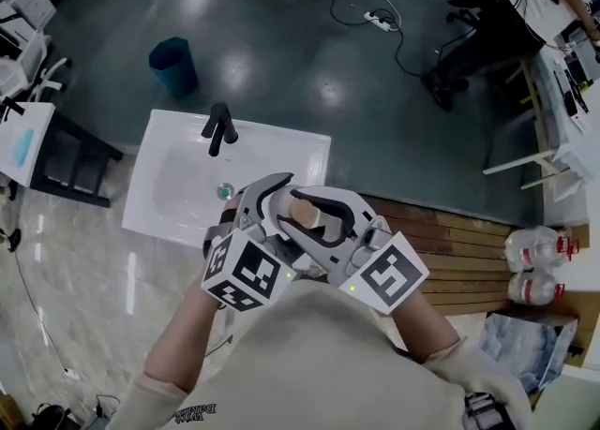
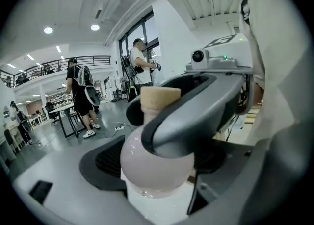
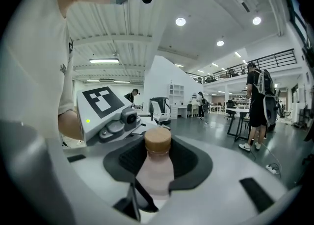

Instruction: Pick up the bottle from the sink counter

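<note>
A pale pink bottle point(image 1: 304, 212) with a tan cap is held up in the air above the right end of the white sink point(image 1: 169, 196). My left gripper point(image 1: 277, 201) and right gripper point(image 1: 328, 216) clasp it from opposite sides, their grey jaws crossing around it. In the left gripper view the bottle's round body point(image 2: 154, 165) fills the space between my jaws, with a jaw of the right gripper point(image 2: 206, 101) lying across it. In the right gripper view the bottle point(image 3: 156, 172) stands upright between the black pads point(image 3: 189, 162), the left gripper's marker cube point(image 3: 102, 100) behind it.
The sink has a black faucet point(image 1: 218, 128) and a drain point(image 1: 224, 191). A slatted wooden counter point(image 1: 464, 252) runs to the right, with two large water bottles point(image 1: 539, 264) at its end. A blue bin point(image 1: 174, 66) and cables point(image 1: 380, 18) lie on the floor beyond.
</note>
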Tool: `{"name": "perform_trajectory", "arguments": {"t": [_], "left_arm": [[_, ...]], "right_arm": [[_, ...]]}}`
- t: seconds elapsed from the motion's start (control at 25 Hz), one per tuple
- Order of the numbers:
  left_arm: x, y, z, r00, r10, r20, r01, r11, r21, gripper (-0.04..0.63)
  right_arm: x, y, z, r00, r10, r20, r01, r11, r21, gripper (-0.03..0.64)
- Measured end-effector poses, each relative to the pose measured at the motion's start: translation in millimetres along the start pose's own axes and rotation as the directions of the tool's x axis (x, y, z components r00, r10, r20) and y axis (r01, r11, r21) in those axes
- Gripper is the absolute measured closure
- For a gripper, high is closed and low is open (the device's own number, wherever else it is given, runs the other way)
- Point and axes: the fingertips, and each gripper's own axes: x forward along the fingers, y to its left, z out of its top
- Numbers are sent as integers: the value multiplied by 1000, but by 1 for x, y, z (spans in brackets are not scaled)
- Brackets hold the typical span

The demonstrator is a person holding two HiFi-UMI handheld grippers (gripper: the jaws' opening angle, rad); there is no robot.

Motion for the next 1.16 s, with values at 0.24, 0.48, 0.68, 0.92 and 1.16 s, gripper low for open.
{"name": "perform_trajectory", "arguments": {"t": [0.24, 0.48, 0.68, 0.92, 1.16], "left_arm": [[-11, -8, -8, 1000, 3, 8, -2, 999, -53, 213], [-12, -16, -19, 1000, -8, -2, 7, 996, -93, 213], [-13, -18, -22, 1000, -15, -10, 14, 995, -95, 215], [-11, -19, -21, 1000, -16, -15, 15, 994, -104, 213], [-10, -18, -22, 1000, -14, -21, 12, 995, -102, 213]], "right_arm": [[4, 17, -3, 1000, 22, -15, -22, 1000, 8, 502], [6, 25, -13, 998, 42, -47, -41, 999, 18, 502], [6, 28, -15, 997, 53, -49, -52, 998, 29, 502], [5, 27, -16, 996, 65, -60, -63, 998, 26, 502], [5, 27, -17, 996, 68, -57, -67, 998, 21, 502]]}}
